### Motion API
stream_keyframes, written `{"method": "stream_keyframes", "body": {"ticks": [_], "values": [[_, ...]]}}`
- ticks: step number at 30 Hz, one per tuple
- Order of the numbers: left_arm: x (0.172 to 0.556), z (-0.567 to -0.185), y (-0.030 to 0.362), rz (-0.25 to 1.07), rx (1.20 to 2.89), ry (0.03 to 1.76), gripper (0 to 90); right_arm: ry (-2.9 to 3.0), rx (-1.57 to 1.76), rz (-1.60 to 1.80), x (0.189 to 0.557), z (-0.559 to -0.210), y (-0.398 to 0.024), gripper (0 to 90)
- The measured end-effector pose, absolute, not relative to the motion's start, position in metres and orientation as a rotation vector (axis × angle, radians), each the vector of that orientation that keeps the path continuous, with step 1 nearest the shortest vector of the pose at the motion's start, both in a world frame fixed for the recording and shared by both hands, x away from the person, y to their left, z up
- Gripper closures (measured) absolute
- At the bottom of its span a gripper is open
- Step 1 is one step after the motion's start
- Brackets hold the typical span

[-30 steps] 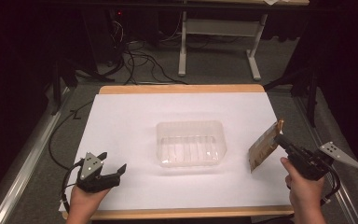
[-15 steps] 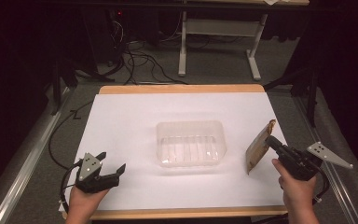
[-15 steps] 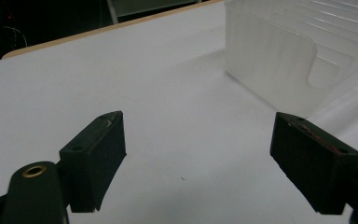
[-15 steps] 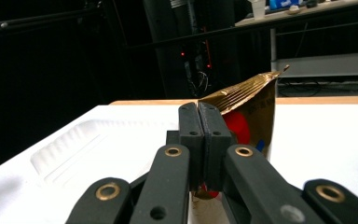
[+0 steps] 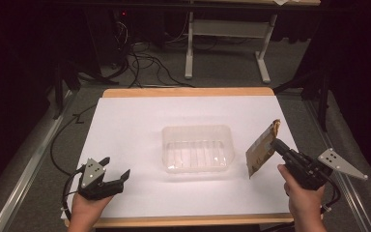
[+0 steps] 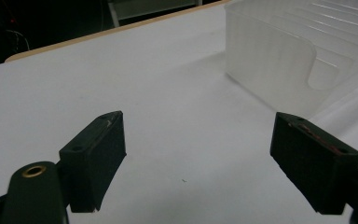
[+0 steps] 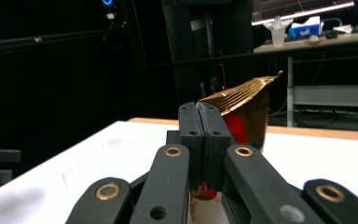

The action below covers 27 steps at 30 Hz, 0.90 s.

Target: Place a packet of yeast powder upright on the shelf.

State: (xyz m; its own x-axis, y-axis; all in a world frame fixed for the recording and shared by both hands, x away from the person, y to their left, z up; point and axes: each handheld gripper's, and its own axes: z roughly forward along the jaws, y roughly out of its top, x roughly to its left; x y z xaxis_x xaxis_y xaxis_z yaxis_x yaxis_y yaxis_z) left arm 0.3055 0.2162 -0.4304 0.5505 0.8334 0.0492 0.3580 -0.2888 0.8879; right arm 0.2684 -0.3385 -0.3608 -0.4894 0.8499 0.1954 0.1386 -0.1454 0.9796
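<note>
In the high view, a clear plastic tray (image 5: 197, 148) sits at the middle of the white table (image 5: 140, 116), and nothing can be seen inside it. The left gripper (image 5: 114, 172) rests low over the near left part of the table, its jaws spread wide with nothing between them, well apart from the tray. The right gripper (image 5: 274, 144) is just right of the tray, pinching a gold snack packet (image 5: 260, 151) that stands on edge, tilted, beside the tray's right wall and outside it.

In the left gripper view, the two black jaws stand far apart over bare white surface, and the tray (image 6: 303, 51) lies ahead to the right, its ribbed floor bare.

In the right gripper view, the jaws are pressed together on the gold packet (image 7: 247, 100), whose crimped top edge rises above them; red print shows on its face.
</note>
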Motion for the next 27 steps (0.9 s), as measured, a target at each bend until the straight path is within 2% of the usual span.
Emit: {"method": "stream_keyframes", "body": {"ticks": [11,20,27], "values": [[0.305,-0.430,0.219,0.659,1.859,0.978,18.6,1.530,1.055,1.771,0.264,-0.334,-0.323,90.0],[0.305,-0.429,0.220,0.660,1.856,0.975,18.6,1.524,0.980,1.811,0.270,-0.307,-0.303,90.0],[0.304,-0.429,0.219,0.661,1.862,0.969,18.6,1.552,0.954,1.838,0.282,-0.300,-0.280,90.0]]}}
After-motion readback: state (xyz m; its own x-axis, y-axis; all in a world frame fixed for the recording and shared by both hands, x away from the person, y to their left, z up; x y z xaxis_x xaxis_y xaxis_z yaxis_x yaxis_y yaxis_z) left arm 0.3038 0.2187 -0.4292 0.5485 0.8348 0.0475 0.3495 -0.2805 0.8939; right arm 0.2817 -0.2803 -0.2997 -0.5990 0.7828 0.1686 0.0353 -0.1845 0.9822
